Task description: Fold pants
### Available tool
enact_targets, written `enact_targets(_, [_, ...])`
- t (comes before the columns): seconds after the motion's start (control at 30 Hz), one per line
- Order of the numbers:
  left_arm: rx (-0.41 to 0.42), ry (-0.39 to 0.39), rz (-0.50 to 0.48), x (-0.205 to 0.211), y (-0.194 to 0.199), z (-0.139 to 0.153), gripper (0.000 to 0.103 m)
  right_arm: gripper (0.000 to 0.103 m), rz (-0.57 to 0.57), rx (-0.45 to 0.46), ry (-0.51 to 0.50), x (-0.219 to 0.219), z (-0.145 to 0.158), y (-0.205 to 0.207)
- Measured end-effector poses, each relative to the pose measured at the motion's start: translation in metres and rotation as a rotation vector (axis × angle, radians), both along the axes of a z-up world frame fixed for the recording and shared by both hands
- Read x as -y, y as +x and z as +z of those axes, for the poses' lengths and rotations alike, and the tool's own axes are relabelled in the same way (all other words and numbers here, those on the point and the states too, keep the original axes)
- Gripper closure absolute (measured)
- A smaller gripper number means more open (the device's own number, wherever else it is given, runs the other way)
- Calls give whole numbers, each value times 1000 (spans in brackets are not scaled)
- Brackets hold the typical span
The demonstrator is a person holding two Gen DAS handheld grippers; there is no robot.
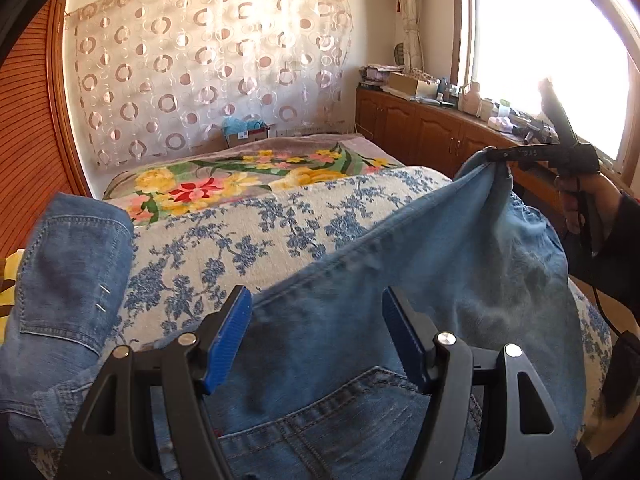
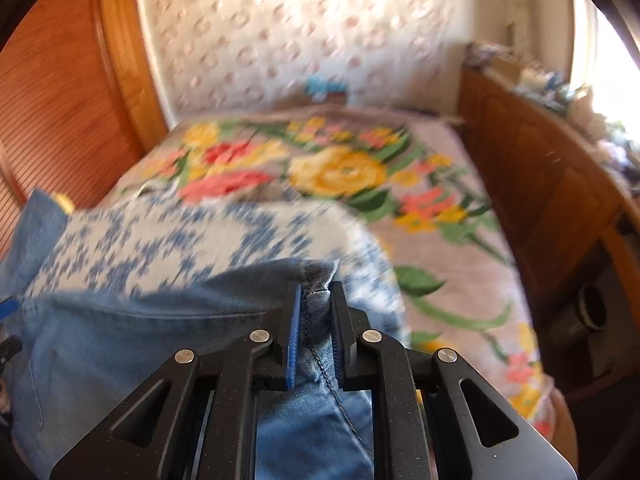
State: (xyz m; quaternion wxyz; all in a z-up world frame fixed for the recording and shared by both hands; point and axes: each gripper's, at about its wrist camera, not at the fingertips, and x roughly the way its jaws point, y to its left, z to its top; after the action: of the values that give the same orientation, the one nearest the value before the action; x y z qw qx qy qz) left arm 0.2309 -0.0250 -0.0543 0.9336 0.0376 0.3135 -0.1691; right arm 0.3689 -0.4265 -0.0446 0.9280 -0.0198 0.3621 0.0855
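Left gripper (image 1: 316,336): jaws spread wide, blue pads (image 1: 226,340) apart, nothing clamped between them. It is held just above the jeans (image 1: 340,360), over the back-pocket area near the waistband.

Right gripper (image 2: 314,332): jaws closed tight on a stitched seam edge of the jeans (image 2: 180,340); denim is bunched between the pads (image 2: 294,336). In the left wrist view the same gripper (image 1: 504,156) is seen lifted at upper right, with the gripped denim corner pulled up into a peak and cloth draped down from it toward the camera. The person's hand (image 1: 584,200) is seen on its handle.

Jeans position: laid across the blue-and-white floral cover (image 1: 248,232) on the bed. One portion is raised by the right gripper; another portion with a stitched pocket is folded up at far left in the left wrist view. The rest lies flat under the left gripper.

Surroundings: a bright floral blanket (image 2: 340,172) is spread further up the bed. A circle-patterned sheer curtain (image 1: 208,64) is hung on the back wall. Wooden cabinets (image 1: 424,128) topped with clutter run under the window (image 1: 552,40).

Right wrist view is motion-blurred; fine detail beyond the gripper cannot be resolved.
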Motion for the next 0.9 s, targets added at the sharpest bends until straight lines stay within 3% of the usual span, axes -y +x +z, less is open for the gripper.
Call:
enact_targets(0.07, [6, 0, 9, -4, -2, 4, 35, 97, -43, 18, 11, 12, 10, -1])
enact_targets(0.17, [0, -1, 26, -11, -3, 5, 36, 96, -57, -27, -22, 13, 3, 6])
enact_targets(0.33, [2, 21, 49, -18, -14, 3, 35, 83, -52, -50, -21, 7, -8, -5])
enact_targets(0.4, [-2, 24, 49, -21, -17, 2, 36, 76, -38, -40, -12, 5, -5, -16])
enact_targets(0.9, [0, 21, 38, -13, -55, 2, 36, 66, 114, 28, 35, -51, -1, -145])
